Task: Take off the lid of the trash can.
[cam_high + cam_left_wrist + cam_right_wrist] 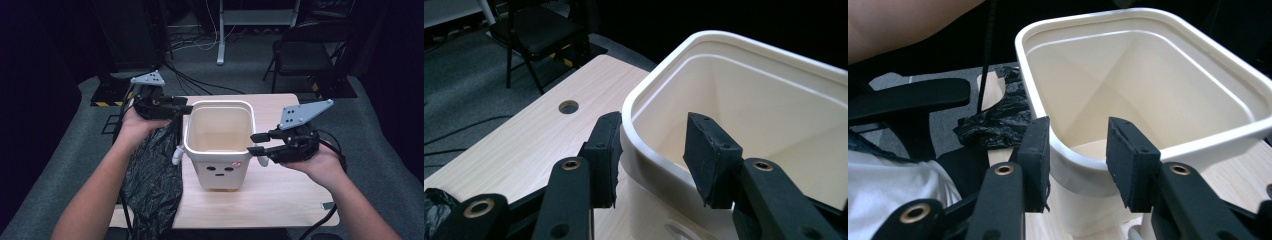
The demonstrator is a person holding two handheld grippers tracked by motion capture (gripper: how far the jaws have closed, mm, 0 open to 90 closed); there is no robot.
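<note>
black bin bag lies nearest, draped off the table's left front edge. beyond it the cream bin stands upright mid-table, mouth up. left gripper and right gripper flank it, each straddling a rim edge, jaws part-open, nothing pinched. the bag sits beneath the left gripper, so that hand is nearer.

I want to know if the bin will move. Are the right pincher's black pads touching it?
Cannot tell. In the right gripper view the pads straddle the bin rim.
</note>
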